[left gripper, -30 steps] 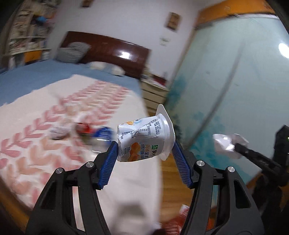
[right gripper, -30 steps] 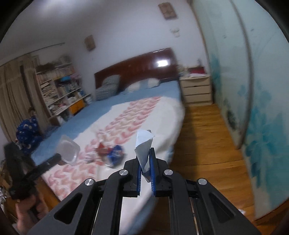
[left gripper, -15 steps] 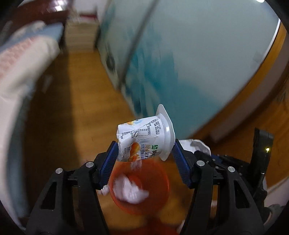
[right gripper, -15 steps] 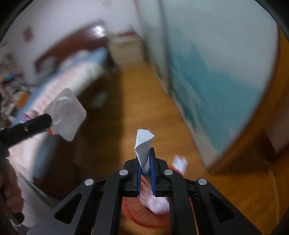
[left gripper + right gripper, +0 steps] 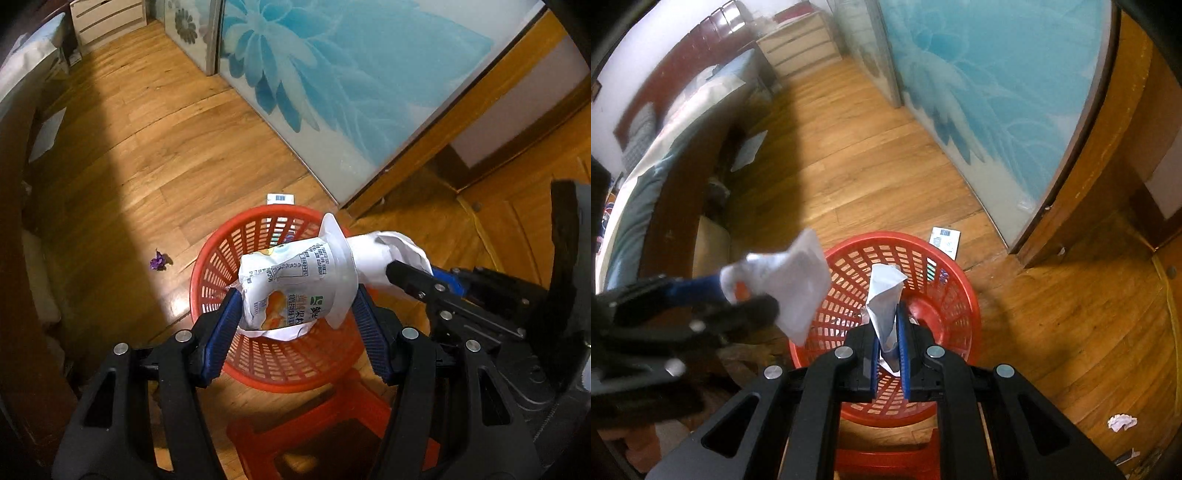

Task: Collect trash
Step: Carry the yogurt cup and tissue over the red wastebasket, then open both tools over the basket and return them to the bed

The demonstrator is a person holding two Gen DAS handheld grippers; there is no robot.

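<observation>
Red plastic is the target, and both claws hang right above it! Starting on the left: the left gripper [image 5: 295, 310] is clamped on a crumpled yoghurt cup [image 5: 291, 284], blue pads pressing its two ends, so the cup's long axis runs sideways across the jaws, flanged rim toward the right. Directly beneath sits the red basket [image 5: 221, 258], its open mouth facing up, with some white paper already inside. Moving right: the right gripper [image 5: 888, 339] has its jaws pinched almost together on a scrap of white paper [image 5: 884, 295] that stands up lengthwise between the pads. That scrap also lies over the basket's mouth, nearer the rim on the person's side. Neither hand looks closer than the other, I'd say; each load has the basket straight below, so a plain release should drop it in.
</observation>
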